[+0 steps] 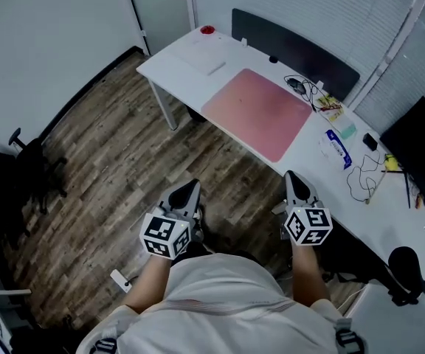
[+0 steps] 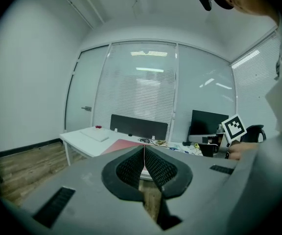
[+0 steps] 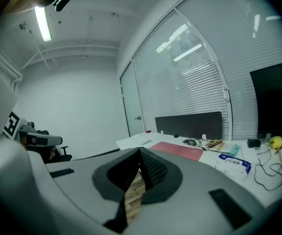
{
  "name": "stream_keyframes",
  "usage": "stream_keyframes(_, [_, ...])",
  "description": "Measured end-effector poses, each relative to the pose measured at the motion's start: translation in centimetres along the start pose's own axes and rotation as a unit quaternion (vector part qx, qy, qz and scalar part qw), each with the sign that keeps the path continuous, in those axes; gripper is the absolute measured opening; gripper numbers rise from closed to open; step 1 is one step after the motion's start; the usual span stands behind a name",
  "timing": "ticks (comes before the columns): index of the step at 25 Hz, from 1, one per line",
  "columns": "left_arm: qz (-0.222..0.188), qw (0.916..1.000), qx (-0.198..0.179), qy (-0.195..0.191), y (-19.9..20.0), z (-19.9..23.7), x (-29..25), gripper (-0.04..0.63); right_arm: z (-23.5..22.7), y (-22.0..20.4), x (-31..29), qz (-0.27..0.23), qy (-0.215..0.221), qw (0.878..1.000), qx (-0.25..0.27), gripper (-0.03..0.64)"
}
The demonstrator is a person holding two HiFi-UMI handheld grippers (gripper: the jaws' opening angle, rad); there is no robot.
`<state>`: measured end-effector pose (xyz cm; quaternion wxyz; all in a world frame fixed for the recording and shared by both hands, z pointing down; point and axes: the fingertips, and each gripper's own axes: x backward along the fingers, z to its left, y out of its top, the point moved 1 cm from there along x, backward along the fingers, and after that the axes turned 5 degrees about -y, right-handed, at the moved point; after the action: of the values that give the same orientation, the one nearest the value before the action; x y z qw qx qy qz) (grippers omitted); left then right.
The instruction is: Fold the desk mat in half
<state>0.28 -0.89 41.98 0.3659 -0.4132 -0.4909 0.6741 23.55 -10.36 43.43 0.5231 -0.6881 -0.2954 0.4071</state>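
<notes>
A pink desk mat (image 1: 258,112) lies flat and unfolded on the white desk (image 1: 183,63); it also shows as a pink strip in the left gripper view (image 2: 124,144) and in the right gripper view (image 3: 180,150). Both grippers are held close to the person's body, well short of the desk. My left gripper (image 1: 189,190) (image 2: 144,151) is shut with its tips touching and nothing between them. My right gripper (image 1: 292,178) (image 3: 140,153) is likewise shut and empty.
On the desk lie a white notepad (image 1: 198,54), a red button (image 1: 207,29), tangled cables (image 1: 302,87), a wipes packet (image 1: 338,147) and a monitor (image 1: 419,150). A dark divider panel (image 1: 294,50) lines its far edge. A black office chair (image 1: 13,175) stands at the left on wooden floor.
</notes>
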Motion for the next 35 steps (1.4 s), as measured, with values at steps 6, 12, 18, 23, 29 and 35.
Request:
stream_keyframes(6, [0.002,0.9993,0.001,-0.038,1.5,5.2,-4.8,0.015,0.3,0.8,-4.9,0.008,-0.037,0.999,-0.003,0.052])
stream_keyframes(12, [0.003,0.9951,0.002,-0.099,3.8,10.4,-10.0,0.015,0.6,3.3,-9.7,0.011,-0.086,0.996,0.007,0.052])
stream_keyframes(18, [0.004,0.9883,-0.005,-0.152,5.5,15.3,-14.3,0.015,1.2,4.3,-13.8,0.017,-0.136,0.990,0.008,0.052])
stream_keyframes(23, [0.015,0.9811,-0.008,-0.193,5.6,17.2,-17.8,0.015,0.1,3.3,-14.7,0.036,-0.189,0.981,0.004,0.052])
stream_keyframes(29, [0.030,0.9720,-0.009,-0.233,5.0,15.4,-21.2,0.015,-4.1,0.6,-13.7,0.074,-0.245,0.966,-0.024,0.052])
stream_keyframes(35, [0.048,0.9698,-0.013,-0.239,4.4,13.9,-23.2,0.015,-8.2,-3.6,-13.8,0.140,-0.271,0.951,-0.052,0.052])
